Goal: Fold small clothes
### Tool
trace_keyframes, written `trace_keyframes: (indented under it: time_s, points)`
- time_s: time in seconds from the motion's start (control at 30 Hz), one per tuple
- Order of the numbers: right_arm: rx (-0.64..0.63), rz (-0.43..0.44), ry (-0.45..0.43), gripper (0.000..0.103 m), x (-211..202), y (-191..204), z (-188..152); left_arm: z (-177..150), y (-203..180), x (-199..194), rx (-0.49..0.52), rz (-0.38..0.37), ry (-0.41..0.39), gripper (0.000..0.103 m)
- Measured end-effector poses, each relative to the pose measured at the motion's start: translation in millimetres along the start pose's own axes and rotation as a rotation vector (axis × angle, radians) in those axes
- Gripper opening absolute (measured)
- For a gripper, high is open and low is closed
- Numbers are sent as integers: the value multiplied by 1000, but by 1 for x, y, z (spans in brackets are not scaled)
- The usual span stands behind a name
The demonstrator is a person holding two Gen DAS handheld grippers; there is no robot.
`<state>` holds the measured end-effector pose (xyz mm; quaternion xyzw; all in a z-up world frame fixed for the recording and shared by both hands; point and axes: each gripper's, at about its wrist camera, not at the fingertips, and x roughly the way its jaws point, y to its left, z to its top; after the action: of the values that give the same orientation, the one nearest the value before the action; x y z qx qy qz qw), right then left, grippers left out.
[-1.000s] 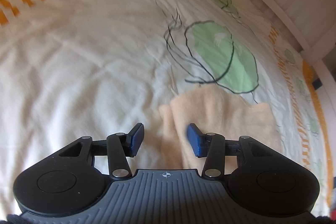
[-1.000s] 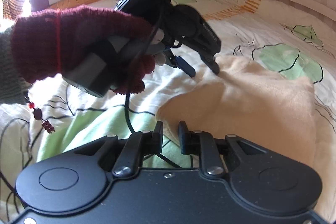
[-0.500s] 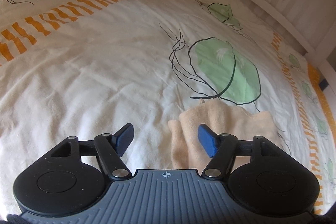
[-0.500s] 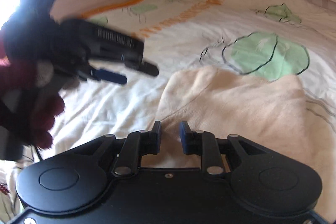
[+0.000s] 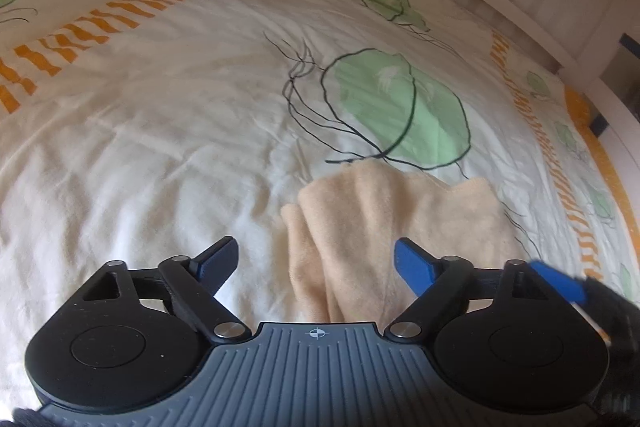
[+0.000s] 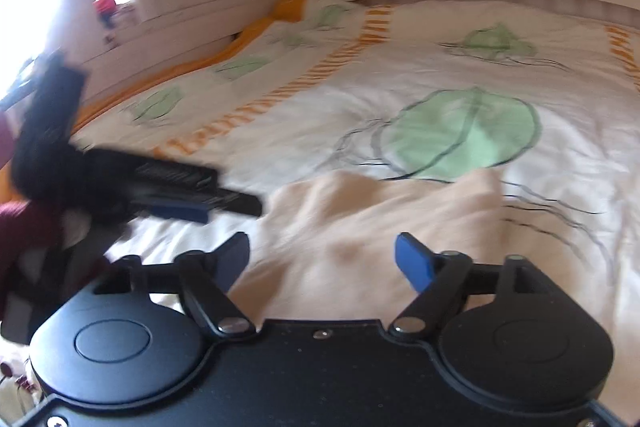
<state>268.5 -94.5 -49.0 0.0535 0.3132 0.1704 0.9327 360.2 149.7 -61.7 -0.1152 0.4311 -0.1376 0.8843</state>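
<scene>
**Both grippers empty above the folded cream cloth**

Here the left gripper (image 5: 316, 259) hangs above the bed with its jaws spread wide and nothing between them. The cream fleece garment (image 5: 392, 223) lies just ahead of it and a little toward its right finger, resting on the leaf-print bedsheet (image 5: 160, 131). The right gripper (image 6: 322, 259) is likewise spread wide and holds nothing; the same garment (image 6: 360, 227) sits directly ahead of and beneath its fingers.

Judging from how the cloth lies, with layered edges stacked along the side nearer the left gripper, at least one fold looks made, and this moment reads as a release between folds. The next move probably calls for picking a fresh edge or corner: each gripper would need to drop to the cloth, close on one layered end without dragging the layers apart, and carry it over evenly so the edges meet.

Much is uncertain. The near part of the garment is hidden behind both gripper bodies, so its full outline and what kind of clothing it is cannot be told. The right wrist view is blurred, and the left gripper (image 6: 224, 205) there shows only as a dark smear off to the left with a maroon-gloved hand (image 6: 24, 231) behind it. In the left wrist view, a blue fingertip at the far right edge is cut off.
</scene>
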Motion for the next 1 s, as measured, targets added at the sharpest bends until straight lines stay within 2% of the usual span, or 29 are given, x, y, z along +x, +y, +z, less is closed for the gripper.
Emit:
trace_keyframes:
  time_s: [0.07, 0.17, 0.3, 0.47, 0.53, 0.8, 1.0]
  points:
    - [52, -38, 25, 86, 7, -22, 8, -4, -1, 2, -4, -27, 16, 97]
    - [135, -53, 78, 101, 16, -51, 10, -12, -1, 9, -26, -46, 58, 99]
    - [249, -12, 133, 101, 30, -81, 4, -23, -1, 18, -31, -56, 136, 99]
    - [319, 61, 170, 101, 45, -99, -5, -36, -6, 24, 13, -44, 185, 100]
    - [334, 93, 180, 101, 50, -101, -8, -38, -8, 27, 28, -35, 187, 103]
    - [312, 152, 182, 103, 67, -99, -8, -39, -8, 39, -32, -52, 180, 103]
    - [305, 187, 195, 103, 70, -101, -7, -38, -8, 40, -29, -65, 181, 102]
